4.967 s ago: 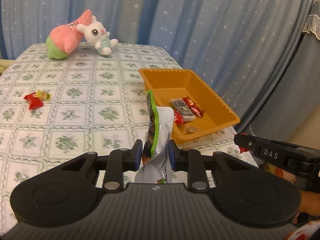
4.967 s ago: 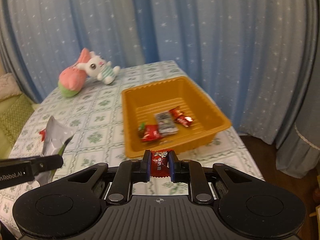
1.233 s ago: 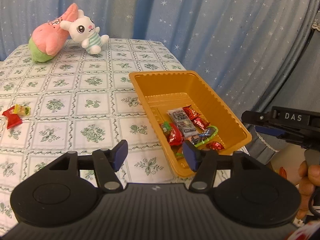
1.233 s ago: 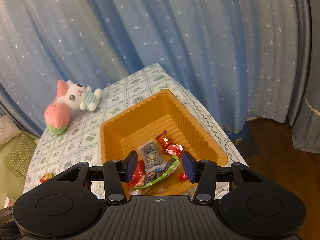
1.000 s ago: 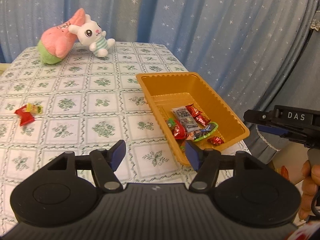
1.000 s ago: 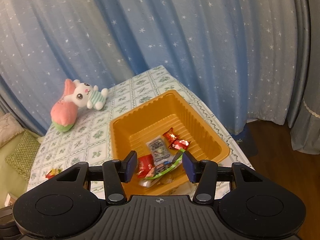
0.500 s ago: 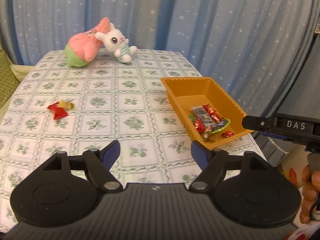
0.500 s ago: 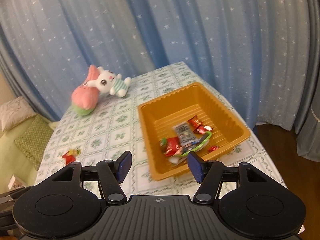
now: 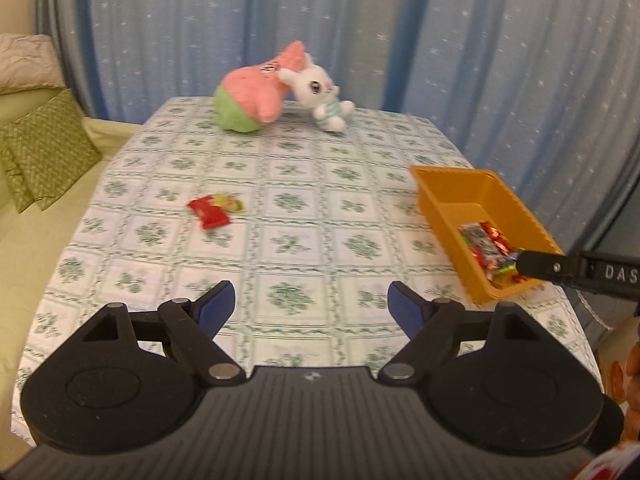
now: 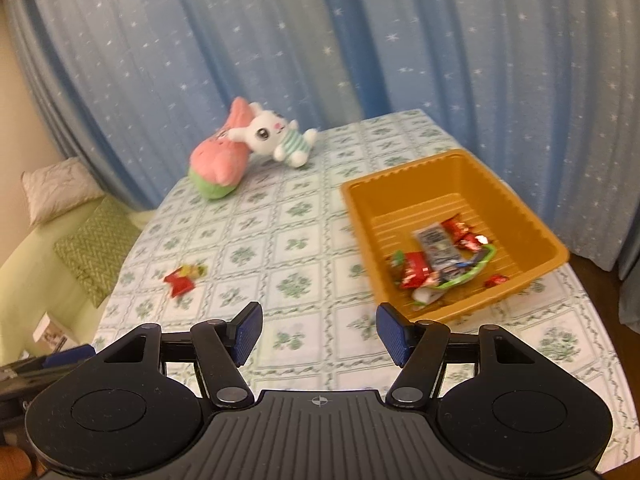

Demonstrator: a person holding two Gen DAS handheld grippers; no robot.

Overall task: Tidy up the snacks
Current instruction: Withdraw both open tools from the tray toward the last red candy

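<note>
Between picks: your left claw and right claw had just spread, both empty. Red packet and yellow packet lay left of orange tray, well apart. Next, likely: reach left, pinch one.

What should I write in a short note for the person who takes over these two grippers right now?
Left gripper: open, empty, jaws have just been opening.
Right gripper: open, empty, jaws stand apart.
Orange tray sits near the table's right edge and holds several wrapped snacks.
Left to do: a red packet and a small yellow-green packet lie together on the tablecloth, left of the tray. Put both into the tray.
The two plush toys at the far end are not snacks.
</note>
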